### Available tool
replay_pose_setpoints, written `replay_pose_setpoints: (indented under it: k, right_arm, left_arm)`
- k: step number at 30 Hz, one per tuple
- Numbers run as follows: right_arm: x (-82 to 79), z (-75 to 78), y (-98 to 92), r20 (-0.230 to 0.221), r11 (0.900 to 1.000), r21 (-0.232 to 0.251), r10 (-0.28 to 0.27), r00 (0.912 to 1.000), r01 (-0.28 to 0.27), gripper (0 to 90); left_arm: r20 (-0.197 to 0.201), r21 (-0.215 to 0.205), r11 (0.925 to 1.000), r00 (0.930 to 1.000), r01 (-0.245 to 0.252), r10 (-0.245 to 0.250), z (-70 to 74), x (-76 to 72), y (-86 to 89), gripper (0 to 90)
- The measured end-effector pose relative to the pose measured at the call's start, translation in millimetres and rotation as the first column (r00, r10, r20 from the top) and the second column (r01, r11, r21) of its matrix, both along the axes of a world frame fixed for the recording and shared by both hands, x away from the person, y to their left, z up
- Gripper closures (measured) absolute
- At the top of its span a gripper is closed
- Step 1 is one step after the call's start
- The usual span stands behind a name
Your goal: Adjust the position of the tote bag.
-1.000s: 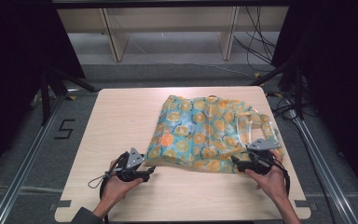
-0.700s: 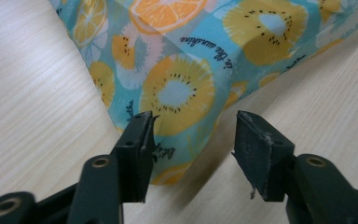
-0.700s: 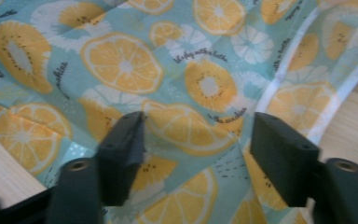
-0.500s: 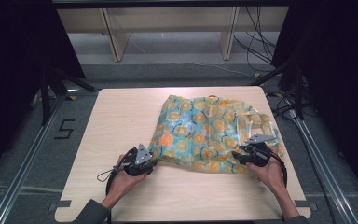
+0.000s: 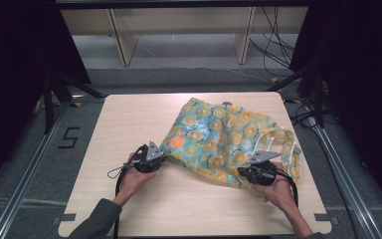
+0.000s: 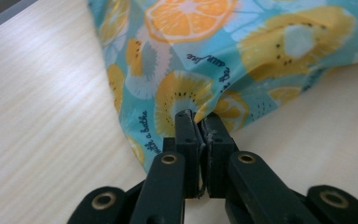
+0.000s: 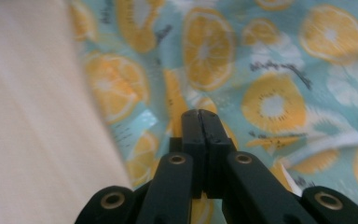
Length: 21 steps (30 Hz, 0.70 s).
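High view, bench: a pale wooden bench [image 5: 129, 129] fills the middle of the frame, its left half bare.
High view, bag: a fruit-print fabric bag [image 5: 219, 137] in turquoise and orange lies right of centre, its near edge raised off the wood; white handles [image 5: 278, 144] trail toward the right edge.
High view, left gripper: the left gripper [image 5: 163, 158] sits at lower centre-left, touching the bag's near-left corner, with a hand [image 5: 132, 177] behind it.
High view, right gripper: the right gripper [image 5: 243, 172] is at lower right, on the bag's near edge close to the handles.
Left gripper view, grip: the two black jaws are pressed together on a fold of the bag [image 6: 223, 60] at centre frame; cloth rises away toward the upper right, with bare bench [image 6: 42, 93] at left.
Right gripper view, grip: the jaws meet at centre frame, but whether cloth [image 7: 270, 70] runs between them or merely lies behind them I cannot tell. The picture is blurred, and bench [image 7: 28, 116] shows at left.
Risk, slip: the left pinch looks shallow, taken near the edge of a thin, slick fabric, so a quick pull could draw it free.
Risk, uneven lift: if only one gripper truly holds, the bag would probably swing and bunch to one side.
Risk, handles: the loose handles near the right gripper could snag on it.
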State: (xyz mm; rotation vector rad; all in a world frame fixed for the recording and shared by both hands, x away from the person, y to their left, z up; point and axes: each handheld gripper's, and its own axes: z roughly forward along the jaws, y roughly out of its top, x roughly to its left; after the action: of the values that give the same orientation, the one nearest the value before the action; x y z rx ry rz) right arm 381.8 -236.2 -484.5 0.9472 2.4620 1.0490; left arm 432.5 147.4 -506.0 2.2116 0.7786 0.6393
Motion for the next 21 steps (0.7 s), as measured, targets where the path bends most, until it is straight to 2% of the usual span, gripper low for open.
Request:
replay_pose_setpoints:
  k: [1,2,3,4,5,6,7,8,10,11,12,13,14,15,16,17,18,19,20,21]
  right_arm:
    - [-3.7,3.9,4.3,-0.027,0.999,-0.015,0.037,0.999,-0.037,90.0]
    - [-8.7,2.5,12.7,-0.002,0.999,0.014,0.037,0.9993,-0.037,90.0]
    - [-8.7,2.5,12.7,-0.002,0.999,0.014,0.037,0.9993,-0.037,90.0]
    - [-18.0,9.4,24.7,-0.027,0.996,-0.007,0.088,0.9958,-0.088,90.0]
    - [-20.8,9.0,32.7,0.001,0.994,0.003,0.106,0.9943,-0.106,90.0]
    - [-22.8,11.5,38.5,-0.007,0.991,-0.01,0.135,0.9908,-0.135,90.0]
    - [-24.8,11.8,46.3,-0.01,0.99,-0.001,0.142,0.9899,-0.142,90.0]
    - [-26.3,12.3,54.0,-0.015,0.987,0.002,0.159,0.9871,-0.159,90.0]
    - [-27.8,12.1,68.9,-0.024,0.98,-0.009,0.198,0.98,-0.198,90.0]
    - [-27.8,12.1,68.9,-0.024,0.98,-0.009,0.198,0.98,-0.198,90.0]
    - [-29.2,10.8,83.8,-0.021,0.975,0.009,0.222,0.9749,-0.222,90.0]
    - [-29.2,10.8,83.8,-0.021,0.975,0.009,0.222,0.9749,-0.222,90.0]
    - [-28.1,12.1,94.6,-0.021,0.968,0.004,0.25,0.968,-0.25,90.0]
    - [-28.3,11.9,99.0,-0.028,0.967,0.019,0.255,0.9665,-0.255,90.0]
    - [-27.9,13.0,100.9,-0.035,0.964,0.014,0.266,0.9632,-0.266,89.3]
    - [-27.9,13.0,100.9,-0.035,0.964,0.014,0.266,0.9632,-0.266,89.3]
    - [-28.3,15.2,100.9,-0.043,0.966,0.037,0.256,0.9658,-0.254,79.4]
    - [-28.0,19.0,97.7,-0.048,0.968,0.033,0.252,0.9666,-0.25,70.3]
    - [-28.1,22.2,94.9,-0.047,0.972,0.029,0.236,0.9706,-0.235,64.4]
    - [-27.1,28.6,88.2,-0.042,0.973,0.029,0.23,0.9722,-0.229,62.2]
  left_arm:
    - [0.0,0.0,1.0,1.0,0.0,0.0,0.0,0.0,0.0,86.8]
    - [0.006,0.003,0.9999,0.9999,-0.012,0.012,-0.2,10.9,3.0,86.9]
    - [0.006,0.003,0.9999,0.9999,-0.012,0.012,-0.2,10.9,3.0,87.0]
    - [-0.005,0.006,0.9984,0.9984,-0.056,0.056,0.4,19.3,4.7,87.1]
    - [-0.003,-0.006,0.9981,0.9981,-0.061,0.061,-1.1,25.6,5.7,87.2]
    - [-0.01,0.004,0.9962,0.9962,-0.087,0.087,-0.2,30.6,6.2,87.2]
    - [0.025,0.016,0.9971,0.9969,-0.075,0.074,-0.6,39.1,8.1,87.2]
    - [0.009,0.009,0.9964,0.9965,-0.084,0.084,-0.8,44.8,8.4,87.4]
    - [0.016,-0.007,0.9959,0.9958,-0.09,0.09,0.1,57.0,11.0,87.2]
    - [0.016,-0.007,0.9959,0.9958,-0.09,0.09,0.1,57.0,11.0,86.7]
    - [-0.005,-0.043,0.9923,0.9933,-0.116,0.116,-1.1,60.5,10.2,85.4]
    - [0.003,-0.043,0.9916,0.9925,-0.122,0.122,-0.6,63.7,11.4,85.4]
    - [-0.001,-0.072,0.9894,0.992,-0.126,0.126,-2.6,64.9,12.6,79.9]
    - [-0.023,-0.07,0.9906,0.9929,-0.118,0.116,-1.1,62.7,13.9,76.4]
    - [-0.05,-0.125,0.9819,0.9893,-0.143,0.137,-0.9,58.7,12.6,70.7]
    - [-0.05,-0.125,0.9819,0.9893,-0.143,0.137,-0.9,58.7,12.6,65.5]
    - [-0.07,-0.108,0.9812,0.9856,-0.16,0.153,7.3,47.0,15.7,60.4]
    - [-0.07,-0.108,0.9812,0.9856,-0.16,0.153,7.3,47.0,15.7,55.5]
    - [-0.095,-0.085,0.982,0.9824,-0.169,0.161,16.4,26.4,17.3,50.6]
    - [-0.114,-0.113,0.9773,0.9795,-0.179,0.166,19.1,16.6,18.2,45.9]
